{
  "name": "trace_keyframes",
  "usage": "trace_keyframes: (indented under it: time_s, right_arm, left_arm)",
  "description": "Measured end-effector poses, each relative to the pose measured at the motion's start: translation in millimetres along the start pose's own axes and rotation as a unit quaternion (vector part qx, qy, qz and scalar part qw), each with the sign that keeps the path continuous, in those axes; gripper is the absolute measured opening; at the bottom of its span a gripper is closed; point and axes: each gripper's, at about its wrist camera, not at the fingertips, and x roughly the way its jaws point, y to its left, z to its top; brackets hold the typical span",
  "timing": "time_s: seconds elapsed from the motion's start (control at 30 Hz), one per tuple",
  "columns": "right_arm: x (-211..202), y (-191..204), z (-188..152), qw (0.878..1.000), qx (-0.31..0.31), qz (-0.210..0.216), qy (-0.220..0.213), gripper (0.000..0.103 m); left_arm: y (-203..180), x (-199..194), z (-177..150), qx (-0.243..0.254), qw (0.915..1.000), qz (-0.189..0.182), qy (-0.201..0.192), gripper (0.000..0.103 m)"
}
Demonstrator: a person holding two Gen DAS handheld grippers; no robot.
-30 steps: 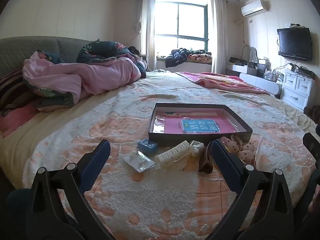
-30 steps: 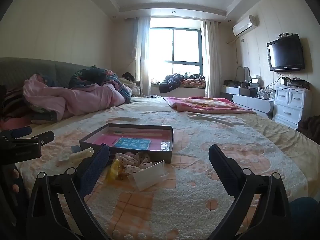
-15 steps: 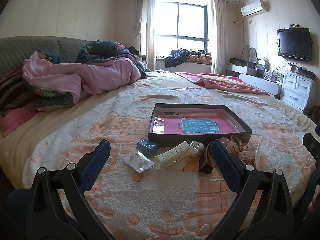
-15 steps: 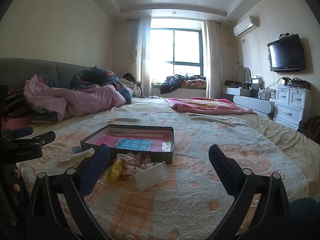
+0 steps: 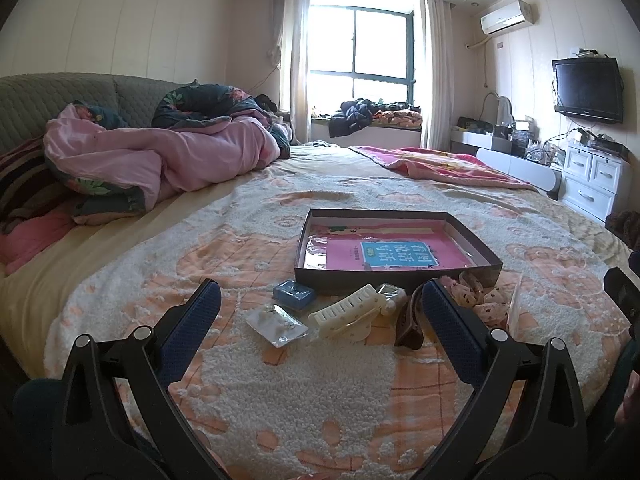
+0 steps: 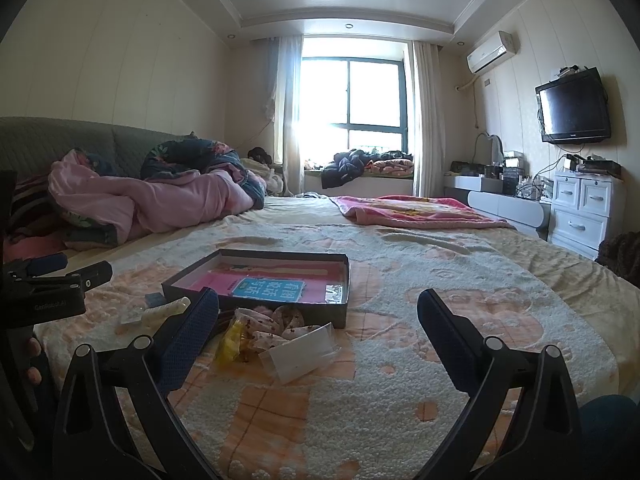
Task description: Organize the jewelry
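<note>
A dark shallow box point(image 5: 310, 236) with a pink booklet inside lies on the bed; it also shows in the right wrist view point(image 6: 346, 280). In front of it lie a small blue case point(image 5: 294, 293), a clear packet of earrings point(image 5: 276, 322), a cream hair claw clip point(image 5: 352, 314), a dark brown clip point(image 5: 408, 328) and spotted fabric scrunchies point(image 5: 480, 300). My left gripper point(image 5: 320, 312) is open and empty, hovering just short of these. My right gripper point(image 6: 318, 322) is open and empty, behind a clear bag point(image 6: 300, 352), a yellow packet point(image 6: 232, 340) and scrunchies point(image 6: 276, 324).
The bed has a peach and white fleece cover point(image 5: 320, 400). A pile of pink quilts point(image 5: 160, 160) lies at the far left, a pink blanket point(image 5: 440, 168) at the far right. White drawers point(image 5: 592, 184) and a wall TV point(image 5: 588, 90) stand right of the bed.
The left gripper has barely moved. The right gripper has drifted slightly, so the box and items sit a little further right in its view. Both stay open.
</note>
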Motion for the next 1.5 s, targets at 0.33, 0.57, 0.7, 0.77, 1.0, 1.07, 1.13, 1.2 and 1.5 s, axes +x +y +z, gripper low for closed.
trace_keyframes:
  time_s: [0.33, 0.57, 0.7, 0.77, 1.0, 1.07, 1.13, 1.2, 1.5]
  right_arm:
    - [-0.1, -0.1, 0.4, 1.0, 0.0, 0.001, 0.0, 0.097]
    - [0.7, -0.4, -0.3, 1.0, 0.0, 0.001, 0.004, 0.097]
    - [1.0, -0.3, -0.6, 1.0, 0.0, 0.001, 0.005, 0.097]
    - [2.4, -0.2, -1.4, 1.0, 0.0, 0.001, 0.006, 0.097]
    - [11.7, -0.5, -2.6, 1.0, -0.005, 0.011, 0.024, 0.097]
    - [15.5, 2.4, -2.9, 0.999, -0.009, 0.02, 0.034, 0.097]
    - [19.1, 6.9, -2.8, 0.999, -0.014, 0.03, 0.04, 0.097]
    - [22.7, 13.6, -2.3, 0.998, -0.024, 0.046, 0.046, 0.097]
    - [47.4, 49.3, -3.5, 0.987, -0.07, 0.116, 0.088, 0.097]
  left_arm:
    - [-0.7, -3.1, 1.6, 0.001, 1.0, -0.001, -0.002, 0.092]
    - [-0.8, -3.2, 1.5, 0.001, 1.0, -0.001, -0.002, 0.092]
    - [-0.9, -3.2, 1.4, 0.0, 1.0, -0.001, -0.002, 0.092]
    - [-0.9, -3.1, 1.5, 0.0, 1.0, -0.001, -0.001, 0.092]
    - [1.5, 1.9, 2.9, -0.012, 0.9999, 0.006, 0.007, 0.092]
    - [4.9, 3.7, 2.2, -0.017, 0.9998, 0.009, 0.01, 0.092]
    - [8.5, 5.3, 2.0, -0.02, 0.9996, 0.013, 0.013, 0.092]
    - [15.4, 8.3, 1.6, -0.025, 0.9994, 0.019, 0.015, 0.092]
    - [38.1, 23.3, 0.7, -0.053, 0.9967, 0.039, 0.046, 0.092]
